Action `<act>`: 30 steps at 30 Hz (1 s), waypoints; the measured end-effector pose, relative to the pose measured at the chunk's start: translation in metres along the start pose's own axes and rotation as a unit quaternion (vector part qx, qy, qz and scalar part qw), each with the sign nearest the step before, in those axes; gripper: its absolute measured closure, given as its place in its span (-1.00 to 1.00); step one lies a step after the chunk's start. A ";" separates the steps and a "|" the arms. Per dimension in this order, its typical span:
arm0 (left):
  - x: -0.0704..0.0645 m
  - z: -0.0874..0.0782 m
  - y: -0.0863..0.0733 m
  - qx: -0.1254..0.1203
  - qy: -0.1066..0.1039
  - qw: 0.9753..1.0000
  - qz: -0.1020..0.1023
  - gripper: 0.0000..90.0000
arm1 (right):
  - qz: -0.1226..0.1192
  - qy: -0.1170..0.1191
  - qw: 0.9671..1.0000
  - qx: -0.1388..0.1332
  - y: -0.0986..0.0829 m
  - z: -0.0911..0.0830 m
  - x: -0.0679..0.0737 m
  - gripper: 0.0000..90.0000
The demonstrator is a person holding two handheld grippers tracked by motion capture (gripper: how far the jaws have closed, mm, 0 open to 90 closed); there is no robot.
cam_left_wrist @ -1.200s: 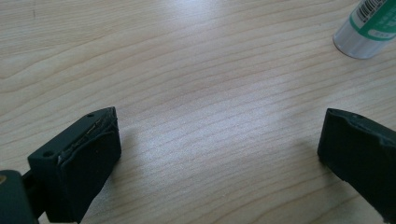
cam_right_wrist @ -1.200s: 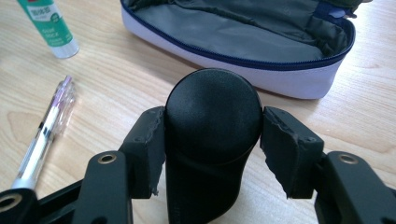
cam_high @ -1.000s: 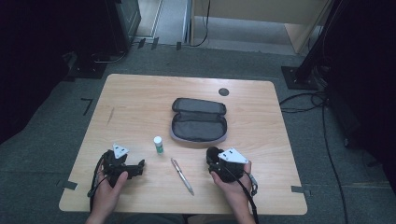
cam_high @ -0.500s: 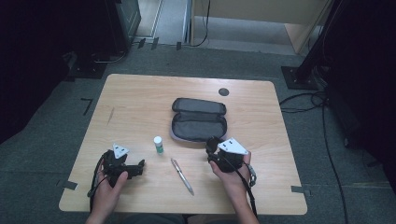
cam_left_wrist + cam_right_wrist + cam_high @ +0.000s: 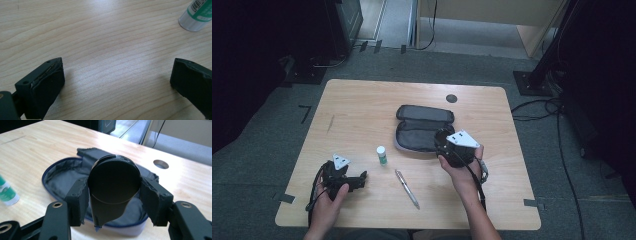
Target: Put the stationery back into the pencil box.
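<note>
Above the open pencil case (image 5: pixel 75 177), the right tool (image 5: pixel 113 192) clamps a round black object (image 5: pixel 113 180) that may slip out and miss the case, while the left tool (image 5: pixel 117 82) rests released on the desk (image 5: pixel 100 30).

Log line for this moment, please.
right gripper: shut on black round object, over open pouch | left gripper: open, on table | pen, glue stick: untouched
</note>
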State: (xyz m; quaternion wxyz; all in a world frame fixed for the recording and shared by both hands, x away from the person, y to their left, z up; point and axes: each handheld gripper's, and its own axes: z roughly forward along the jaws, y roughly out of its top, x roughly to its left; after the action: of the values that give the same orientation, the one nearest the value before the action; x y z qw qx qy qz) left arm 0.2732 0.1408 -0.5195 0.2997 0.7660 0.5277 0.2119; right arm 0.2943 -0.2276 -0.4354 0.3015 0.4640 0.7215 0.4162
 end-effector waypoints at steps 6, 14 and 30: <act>0.000 0.000 0.000 0.000 0.000 1.000 0.000 -1.00 | -0.001 -0.004 1.000 -0.005 0.020 0.010 -0.010 -0.06; 0.000 0.000 0.000 0.000 0.000 1.000 0.001 -1.00 | -0.010 -0.019 1.000 0.015 0.023 0.033 -0.022 -0.06; 0.000 0.000 0.000 0.000 0.000 1.000 0.000 -1.00 | -0.047 -0.007 0.997 0.067 0.004 0.068 -0.023 -0.07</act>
State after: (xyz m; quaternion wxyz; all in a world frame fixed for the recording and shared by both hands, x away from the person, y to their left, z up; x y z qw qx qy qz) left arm 0.2732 0.1409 -0.5195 0.2994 0.7662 0.5276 0.2118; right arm 0.3610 -0.2255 -0.4626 0.2944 0.4513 0.7667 0.3490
